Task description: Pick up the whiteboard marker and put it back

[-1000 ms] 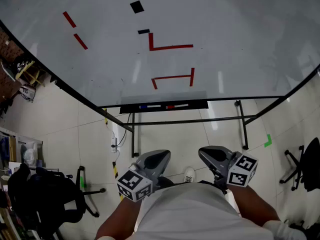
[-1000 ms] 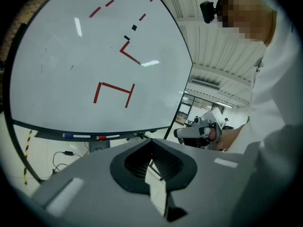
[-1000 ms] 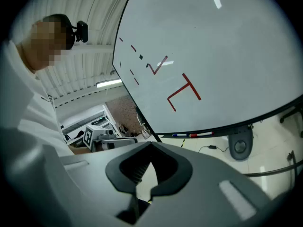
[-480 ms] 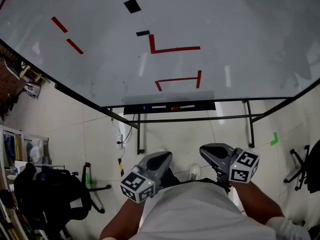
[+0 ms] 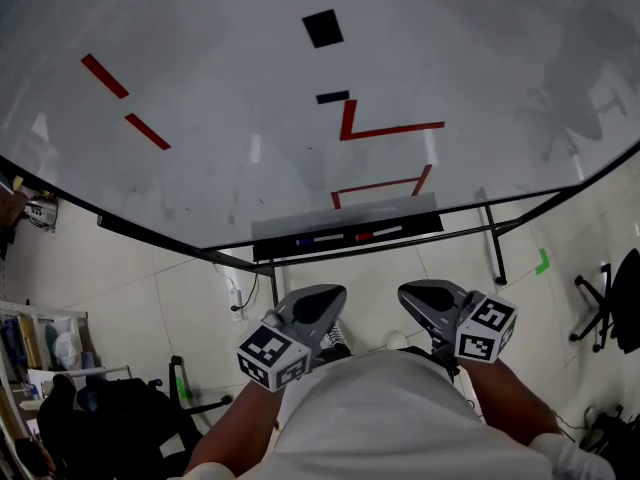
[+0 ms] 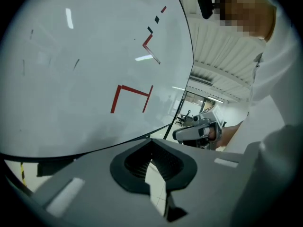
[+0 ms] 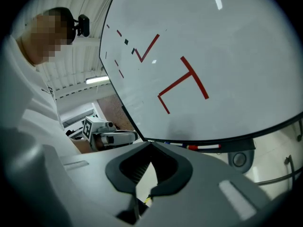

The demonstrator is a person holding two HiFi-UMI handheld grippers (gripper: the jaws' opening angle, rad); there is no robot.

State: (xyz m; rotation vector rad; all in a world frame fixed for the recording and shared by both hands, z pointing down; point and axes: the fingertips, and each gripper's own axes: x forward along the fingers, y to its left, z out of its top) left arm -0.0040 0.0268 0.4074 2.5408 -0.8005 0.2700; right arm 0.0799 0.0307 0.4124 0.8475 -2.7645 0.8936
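I hold my left tongs [image 5: 320, 303] and right tongs [image 5: 415, 298] low against my belly, side by side and apart, left forearm [image 5: 235, 430] and right forearm [image 5: 505, 408] drawn in, both jaws closed together on nothing.

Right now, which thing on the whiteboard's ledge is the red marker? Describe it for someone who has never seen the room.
Start at the big whiteboard and follow its bottom edge to the black tray. Two white-barrelled markers lie end to end in it. The red marker is the one toward the person's right, just under the lower red bracket mark, and its red cap sets it apart from the blue-capped neighbour.
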